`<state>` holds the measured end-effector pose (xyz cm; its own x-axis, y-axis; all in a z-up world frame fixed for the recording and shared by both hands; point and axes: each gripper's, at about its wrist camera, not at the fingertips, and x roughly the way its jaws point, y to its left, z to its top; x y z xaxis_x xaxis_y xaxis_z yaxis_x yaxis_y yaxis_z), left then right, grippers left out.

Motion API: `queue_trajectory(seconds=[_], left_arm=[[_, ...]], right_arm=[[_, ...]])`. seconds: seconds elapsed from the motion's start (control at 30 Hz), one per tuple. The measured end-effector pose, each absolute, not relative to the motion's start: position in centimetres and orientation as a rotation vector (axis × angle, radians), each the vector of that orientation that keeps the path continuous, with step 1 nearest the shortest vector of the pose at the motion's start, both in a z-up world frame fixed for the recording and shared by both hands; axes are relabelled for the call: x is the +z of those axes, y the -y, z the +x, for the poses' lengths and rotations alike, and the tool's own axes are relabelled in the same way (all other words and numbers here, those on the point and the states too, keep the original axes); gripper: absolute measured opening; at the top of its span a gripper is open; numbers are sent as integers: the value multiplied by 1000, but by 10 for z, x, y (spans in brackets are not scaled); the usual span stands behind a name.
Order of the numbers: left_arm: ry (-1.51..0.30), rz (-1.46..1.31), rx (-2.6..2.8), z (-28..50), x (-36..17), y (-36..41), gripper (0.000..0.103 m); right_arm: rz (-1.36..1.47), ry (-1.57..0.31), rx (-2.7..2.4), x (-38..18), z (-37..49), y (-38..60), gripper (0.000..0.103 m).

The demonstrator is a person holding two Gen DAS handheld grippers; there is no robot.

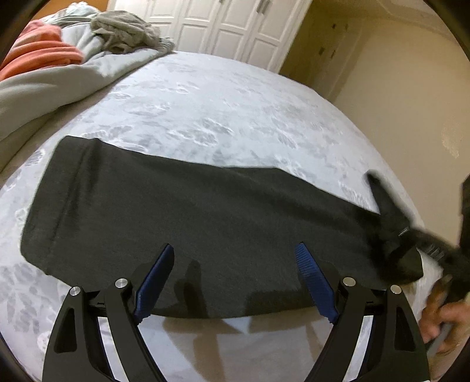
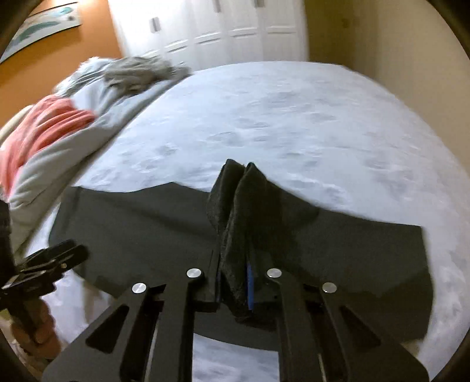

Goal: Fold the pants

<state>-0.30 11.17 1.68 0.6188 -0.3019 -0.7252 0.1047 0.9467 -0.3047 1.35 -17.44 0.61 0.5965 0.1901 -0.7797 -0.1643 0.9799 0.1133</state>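
One pair of dark charcoal fabric pants (image 1: 188, 211) lies flat along the near edge of the bed with the pale grey patterned cover (image 1: 223, 117), with wide bare cover beyond it up to the white panelled wardrobe doors (image 1: 235, 26). One heap of grey and coral bedding (image 1: 58, 67) crowds the left side. The left gripper (image 1: 235, 282) hovers over the near hem, jaws spread. The right gripper (image 2: 235, 282) has its jaws pinching a raised bunch of the pants' end.

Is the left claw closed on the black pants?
No, the left claw is open, its two blue fingers spread wide above the pants, gripping nothing.
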Motion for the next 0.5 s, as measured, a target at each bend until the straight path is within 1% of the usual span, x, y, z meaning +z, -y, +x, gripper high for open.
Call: queue_trajectory(seconds=[0.07, 0.1, 0.13, 0.17, 0.2, 0.23, 0.27, 0.33, 0.4, 0.47, 0.5], left_arm=[[-870, -303, -214, -1, 17, -129, 83], [-867, -329, -197, 0, 18, -138, 83], [-861, -354, -164, 0, 18, -151, 83], [-848, -370, -124, -1, 20, -165, 83], [-827, -391, -86, -3, 22, -180, 83], [-798, -429, -31, -7, 24, -202, 83], [-775, -471, 16, -12, 25, -221, 84], [-749, -571, 130, -21, 20, -261, 85], [-743, -653, 221, -29, 11, -288, 85], [-773, -742, 285, -34, -4, -310, 85], [-821, -780, 271, -29, -15, -315, 85]], right_arm=[[-45, -1004, 181, -34, 30, 164, 16], [-34, -970, 189, -36, 26, 165, 17], [-14, -955, 206, -30, 22, 167, 22], [20, -941, 228, -20, 20, 171, 32], [56, -890, 242, -6, 13, 177, 39], [63, -846, 246, 5, 8, 181, 50], [51, -804, 243, 14, 3, 185, 55], [24, -771, 217, 20, 1, 190, 56], [36, -769, 195, 12, 0, 199, 56], [75, -809, 176, 3, 6, 208, 56], [98, -843, 176, -3, 9, 210, 56]])
